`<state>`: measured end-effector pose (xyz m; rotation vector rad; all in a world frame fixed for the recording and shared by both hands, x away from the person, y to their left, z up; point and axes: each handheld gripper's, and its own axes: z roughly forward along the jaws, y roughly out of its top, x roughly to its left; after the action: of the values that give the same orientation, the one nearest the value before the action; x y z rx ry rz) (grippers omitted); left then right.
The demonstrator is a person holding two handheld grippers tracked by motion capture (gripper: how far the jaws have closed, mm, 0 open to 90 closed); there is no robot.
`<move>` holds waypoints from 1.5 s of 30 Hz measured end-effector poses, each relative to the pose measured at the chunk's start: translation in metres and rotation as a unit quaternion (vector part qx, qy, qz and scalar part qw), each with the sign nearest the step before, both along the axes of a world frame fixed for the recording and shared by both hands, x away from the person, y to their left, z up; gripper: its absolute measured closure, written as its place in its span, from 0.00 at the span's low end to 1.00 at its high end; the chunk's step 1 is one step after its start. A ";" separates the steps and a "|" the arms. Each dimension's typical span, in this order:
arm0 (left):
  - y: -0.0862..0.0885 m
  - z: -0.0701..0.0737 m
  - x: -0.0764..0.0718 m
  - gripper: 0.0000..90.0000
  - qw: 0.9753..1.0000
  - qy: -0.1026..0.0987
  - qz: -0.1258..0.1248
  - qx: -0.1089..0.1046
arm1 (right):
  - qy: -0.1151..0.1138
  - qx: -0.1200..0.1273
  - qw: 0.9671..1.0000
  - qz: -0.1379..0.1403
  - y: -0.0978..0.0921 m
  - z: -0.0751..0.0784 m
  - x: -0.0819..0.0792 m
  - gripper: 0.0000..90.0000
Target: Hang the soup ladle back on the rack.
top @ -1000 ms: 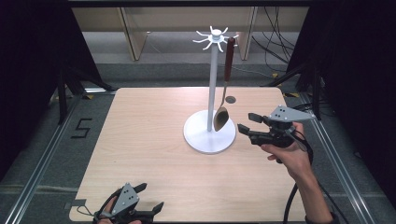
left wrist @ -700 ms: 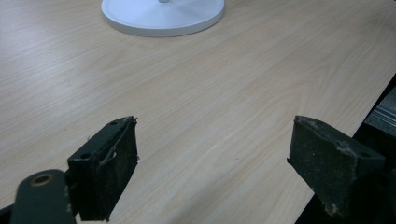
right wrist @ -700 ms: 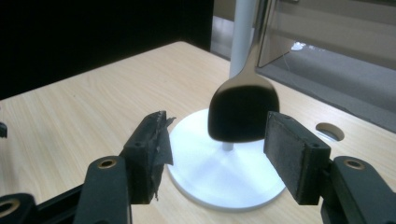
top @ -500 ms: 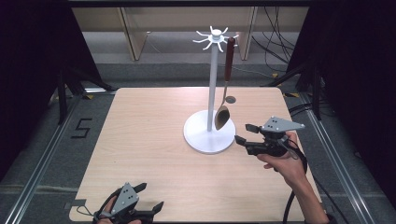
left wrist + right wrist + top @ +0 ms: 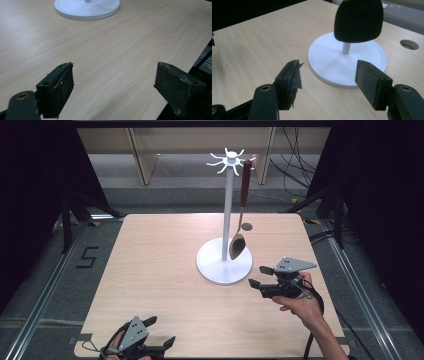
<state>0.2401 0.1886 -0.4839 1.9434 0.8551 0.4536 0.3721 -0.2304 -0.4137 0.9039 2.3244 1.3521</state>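
The wooden bench (image 5: 150,270) carries a white stand (image 5: 227,220) with a round base and hooks on top. A spoon (image 5: 240,215) with a dark red handle hangs from 1 hook, its bowl just above the base. The right tongs (image 5: 259,276) are wide and empty, near the base. The left tongs (image 5: 160,331) are wide and empty at the near bench edge.

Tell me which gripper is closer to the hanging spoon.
Right. The right gripper sits just right of the stand's base, near the spoon; the left gripper is far back at the table's near edge.
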 end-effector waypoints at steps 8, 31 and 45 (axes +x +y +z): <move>-0.001 -0.001 -0.001 0.16 1.000 0.007 0.004 -0.005 | 0.007 0.004 1.000 0.005 0.003 -0.007 -0.005 0.40; 0.001 -0.002 0.000 0.16 1.000 0.000 -0.003 0.002 | 0.032 0.012 0.999 0.015 -0.003 -0.030 -0.026 0.37; -0.001 -0.002 -0.002 0.16 1.000 0.007 0.004 -0.007 | 0.037 0.014 0.999 0.028 -0.007 -0.036 -0.033 0.35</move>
<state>0.2385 0.1879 -0.4858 1.9325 0.8745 0.4377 0.3391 -0.2379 -0.4497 0.9184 2.4093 1.3994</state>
